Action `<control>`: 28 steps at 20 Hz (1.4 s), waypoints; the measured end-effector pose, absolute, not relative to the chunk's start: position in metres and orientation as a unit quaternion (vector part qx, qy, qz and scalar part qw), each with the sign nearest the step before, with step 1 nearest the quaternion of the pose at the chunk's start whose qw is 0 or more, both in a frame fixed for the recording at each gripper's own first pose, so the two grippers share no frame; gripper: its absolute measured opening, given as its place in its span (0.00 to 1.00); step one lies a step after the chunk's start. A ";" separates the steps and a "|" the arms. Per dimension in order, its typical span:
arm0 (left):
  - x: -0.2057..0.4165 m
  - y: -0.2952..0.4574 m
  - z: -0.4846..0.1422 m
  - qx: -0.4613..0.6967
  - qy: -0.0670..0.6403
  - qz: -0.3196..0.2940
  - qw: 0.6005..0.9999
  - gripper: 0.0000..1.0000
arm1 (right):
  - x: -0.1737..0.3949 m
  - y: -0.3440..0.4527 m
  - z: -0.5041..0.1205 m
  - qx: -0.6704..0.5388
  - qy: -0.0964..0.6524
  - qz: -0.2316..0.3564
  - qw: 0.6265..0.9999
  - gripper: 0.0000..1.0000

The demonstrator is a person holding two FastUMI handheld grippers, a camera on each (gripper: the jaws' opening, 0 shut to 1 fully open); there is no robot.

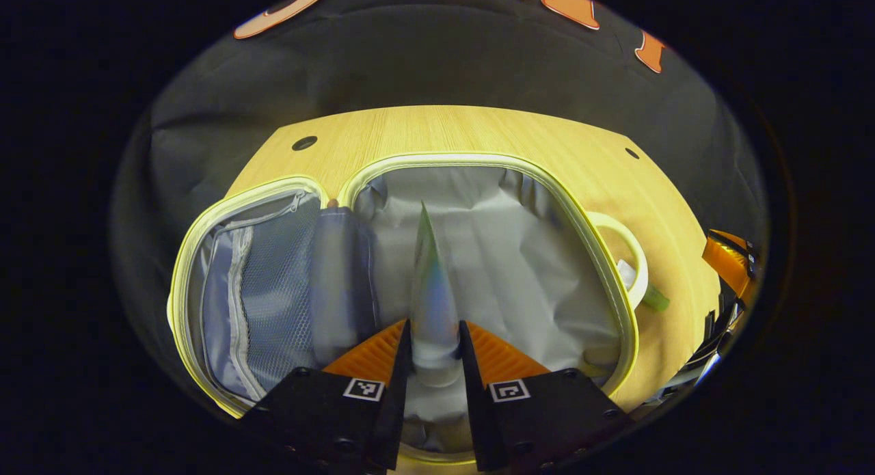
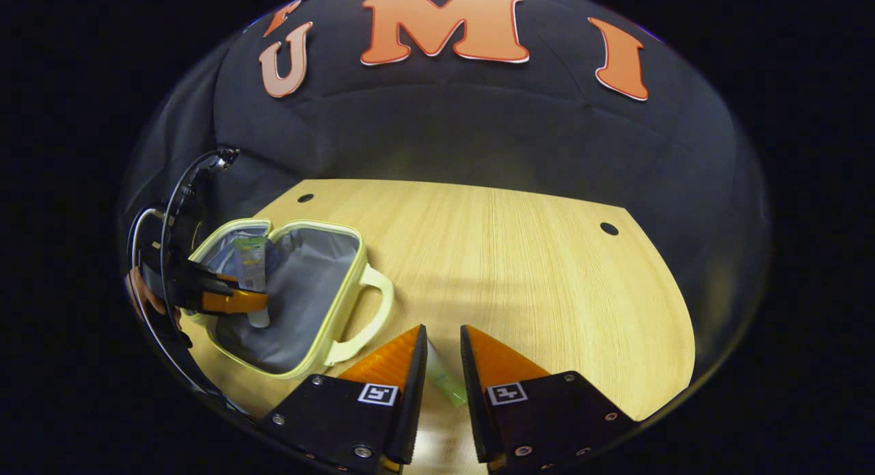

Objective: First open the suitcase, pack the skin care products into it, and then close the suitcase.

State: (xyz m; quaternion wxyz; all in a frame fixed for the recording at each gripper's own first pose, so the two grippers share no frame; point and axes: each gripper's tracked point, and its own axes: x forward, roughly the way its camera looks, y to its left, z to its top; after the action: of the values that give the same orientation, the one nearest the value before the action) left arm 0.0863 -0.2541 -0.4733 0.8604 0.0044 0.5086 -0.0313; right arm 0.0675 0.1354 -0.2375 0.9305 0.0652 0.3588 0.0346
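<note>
The suitcase (image 1: 618,304) lies open on the table, with a pale yellow rim, grey lining and a mesh-pocket lid (image 1: 266,283) folded out to the left. My left gripper (image 1: 435,338) is shut on a pale tube (image 1: 431,283) that stands up over the main compartment. In the right gripper view the same tube (image 2: 251,266) hangs upright in the left gripper (image 2: 236,301) above the suitcase (image 2: 342,304). My right gripper (image 2: 442,345) sits low over the table beside the suitcase handle (image 2: 372,311), its fingers closed in on a green-and-white tube (image 2: 446,383).
The wooden table (image 2: 547,277) stretches out to the right of the suitcase, with small round holes near its far corners. A hand (image 2: 143,290) and cables sit behind the left gripper. The right gripper's body (image 1: 728,256) shows at the table's right edge.
</note>
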 end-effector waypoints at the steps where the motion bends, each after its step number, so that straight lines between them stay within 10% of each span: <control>1: 0.086 -0.255 -0.473 0.001 0.510 -0.025 0.860 0.44 | 0.066 0.132 -0.241 0.063 0.363 0.033 0.929 0.34; 4: 0.085 -0.257 -0.473 -0.016 0.501 -0.026 0.865 0.43 | 0.060 0.131 -0.248 0.062 0.367 0.040 0.928 0.38; 10: 0.088 -0.259 -0.454 -0.023 0.462 -0.016 0.887 0.75 | 0.057 0.135 -0.258 0.053 0.372 0.066 0.924 0.51; 20: 0.061 -0.228 -0.423 -0.015 0.428 0.031 0.903 0.78 | 0.046 0.152 -0.342 -0.036 0.451 0.147 0.880 0.57; 28: 0.039 -0.213 -0.426 -0.041 0.439 0.064 0.895 0.78 | 0.048 0.158 -0.340 -0.043 0.450 0.159 0.878 0.34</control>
State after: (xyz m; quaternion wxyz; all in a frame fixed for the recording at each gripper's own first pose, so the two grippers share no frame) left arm 0.0386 -0.2125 -0.4260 0.8955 -0.0411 0.4385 0.0642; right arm 0.0477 0.1578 -0.3404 0.8776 -0.0431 0.4501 0.1592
